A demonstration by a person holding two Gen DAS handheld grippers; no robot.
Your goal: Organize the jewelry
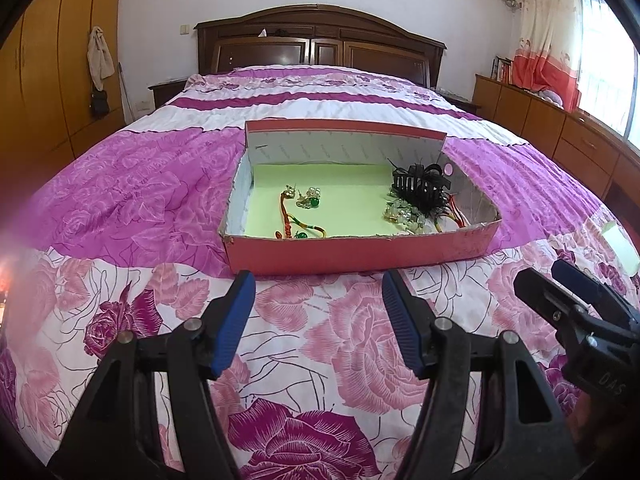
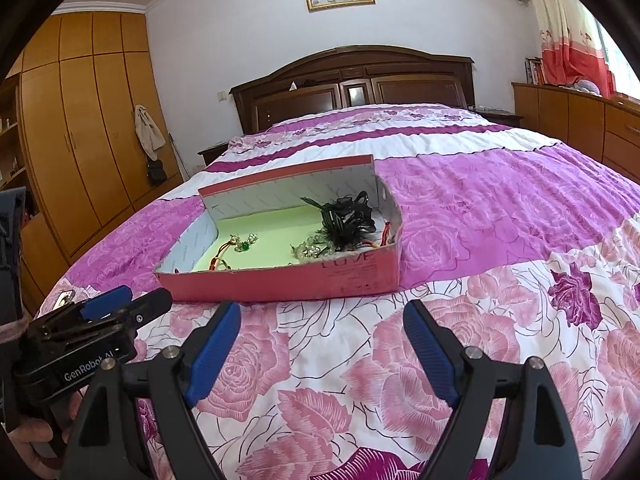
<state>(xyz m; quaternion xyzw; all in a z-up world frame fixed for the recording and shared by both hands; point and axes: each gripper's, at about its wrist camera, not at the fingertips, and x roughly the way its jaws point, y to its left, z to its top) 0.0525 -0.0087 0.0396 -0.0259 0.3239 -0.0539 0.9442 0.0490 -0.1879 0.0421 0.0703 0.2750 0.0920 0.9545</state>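
A pink cardboard box with a pale green floor lies on the bed; it also shows in the right wrist view. Inside at the right are a black hair claw and a pearl-bead piece. At the left lie a red-and-yellow cord bracelet and gold earrings with a green stone. My left gripper is open and empty, just in front of the box. My right gripper is open and empty, also in front of the box.
The floral pink bedspread covers the whole bed. A dark wooden headboard stands at the far end. Orange wardrobes line the left wall and low cabinets the right. A pale green slip lies at the right of the bed.
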